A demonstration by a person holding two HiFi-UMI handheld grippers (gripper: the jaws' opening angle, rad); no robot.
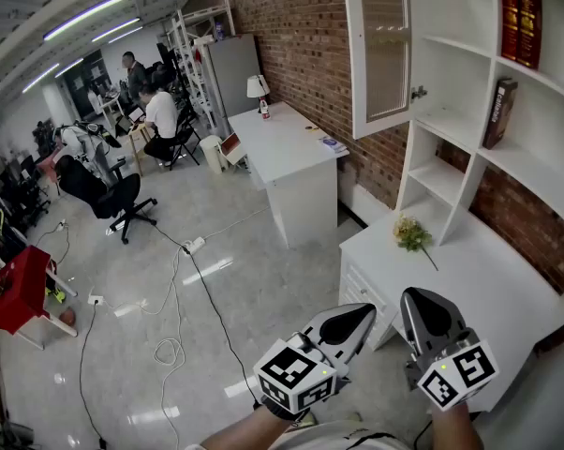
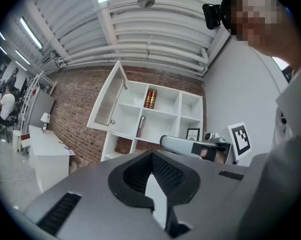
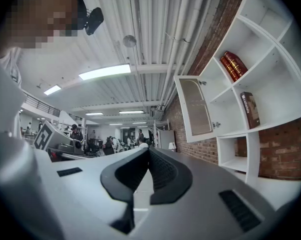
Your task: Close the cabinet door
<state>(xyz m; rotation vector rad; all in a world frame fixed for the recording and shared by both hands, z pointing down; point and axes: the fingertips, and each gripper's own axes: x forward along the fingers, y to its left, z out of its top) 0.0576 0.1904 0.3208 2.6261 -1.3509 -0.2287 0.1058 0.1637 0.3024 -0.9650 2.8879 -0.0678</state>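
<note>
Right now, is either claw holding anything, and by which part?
Nothing is held. The left claw and the right claw are both shut and empty, well short of the open cabinet door.

Bright, even light comes from ceiling tube lights (image 1: 87, 14) at eleven o'clock. The floor (image 1: 249, 298) shows pale glare, and the edges bend and darken.

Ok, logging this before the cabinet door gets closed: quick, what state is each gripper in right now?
Left gripper: closed, holding nothing.
Right gripper: closed, holding nothing.
</note>
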